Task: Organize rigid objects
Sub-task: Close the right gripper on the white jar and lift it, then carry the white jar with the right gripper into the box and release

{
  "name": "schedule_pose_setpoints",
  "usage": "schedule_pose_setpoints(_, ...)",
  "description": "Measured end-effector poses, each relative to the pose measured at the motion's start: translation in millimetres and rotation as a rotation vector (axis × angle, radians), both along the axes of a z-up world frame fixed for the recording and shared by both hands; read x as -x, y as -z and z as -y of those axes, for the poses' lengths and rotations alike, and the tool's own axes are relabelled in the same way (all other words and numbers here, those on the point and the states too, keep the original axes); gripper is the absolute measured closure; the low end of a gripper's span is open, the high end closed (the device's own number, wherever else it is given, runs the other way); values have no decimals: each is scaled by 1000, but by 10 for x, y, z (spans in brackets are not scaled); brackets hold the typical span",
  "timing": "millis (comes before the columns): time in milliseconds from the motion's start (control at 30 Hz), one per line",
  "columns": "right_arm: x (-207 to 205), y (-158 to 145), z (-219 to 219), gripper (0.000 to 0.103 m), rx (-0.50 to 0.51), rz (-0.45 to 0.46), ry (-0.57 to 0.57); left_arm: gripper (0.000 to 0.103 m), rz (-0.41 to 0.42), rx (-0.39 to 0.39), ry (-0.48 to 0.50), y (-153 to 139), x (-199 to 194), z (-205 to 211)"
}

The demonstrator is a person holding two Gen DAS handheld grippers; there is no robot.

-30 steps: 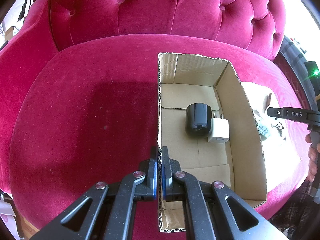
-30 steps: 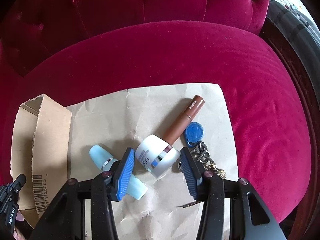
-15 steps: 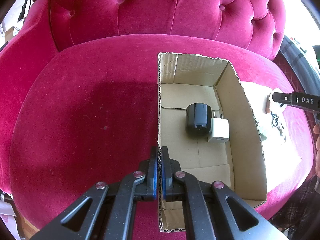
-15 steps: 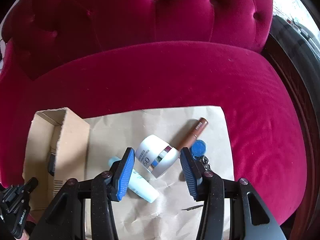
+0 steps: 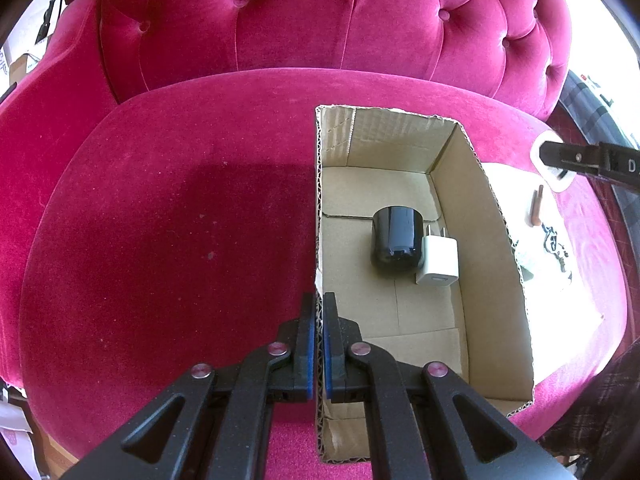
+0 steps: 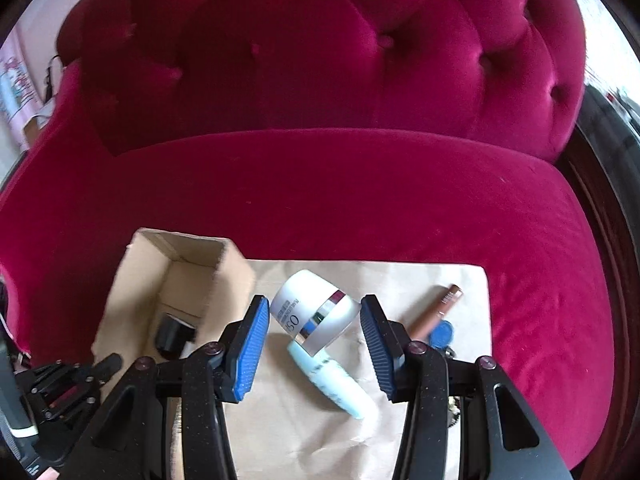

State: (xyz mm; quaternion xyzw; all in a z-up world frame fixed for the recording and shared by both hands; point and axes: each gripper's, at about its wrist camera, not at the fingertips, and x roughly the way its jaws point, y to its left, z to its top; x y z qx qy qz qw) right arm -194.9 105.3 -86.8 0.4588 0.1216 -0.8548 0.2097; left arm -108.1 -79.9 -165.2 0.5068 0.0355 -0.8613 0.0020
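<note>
- The left gripper [image 5: 319, 322] has not moved since the earlier frames; its blue pads are pressed together on the near part of the left wall of the cardboard box [image 5: 500, 264], which stands on the right half of the red velvet seat [image 5: 180, 240].
- Inside the box, a black cylinder [image 5: 396, 238] lies touching a white plug adapter [image 5: 438, 262], both where they were before.
- The right gripper [image 6: 316, 316] pinches the white cream jar [image 6: 314, 310] between its blue pads; a second ago the jar lay on the brown paper [image 6: 400, 280], now it hangs clear above it, closer to the box's right wall.
- Left on the paper: a pale blue tube [image 6: 340, 384] under the jar, a brown lipstick tube [image 6: 438, 312] and a blue round tag [image 6: 442, 332] towards the paper's right edge.
</note>
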Motion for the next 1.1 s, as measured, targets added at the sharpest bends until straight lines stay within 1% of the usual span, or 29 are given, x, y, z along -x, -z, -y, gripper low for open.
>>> schedule_pose_setpoints(233, -118, -58, 244, 52, -11, -44, -93, 100, 0, 2, 1, -2, -3, 1)
schedule_pose_setpoints(767, -334, 20, 705, 52, 25, -27, -259, 100, -1, 7, 5, -16, -2, 10)
schedule_pose_setpoints(933, -378, 80, 836, 52, 17, -18, -299, 100, -2, 7, 5, -18, -2, 12)
schedule_pose_setpoints(1100, -376, 148, 911, 52, 14, -8, -317, 100, -2, 8, 5, -16, -5, 14)
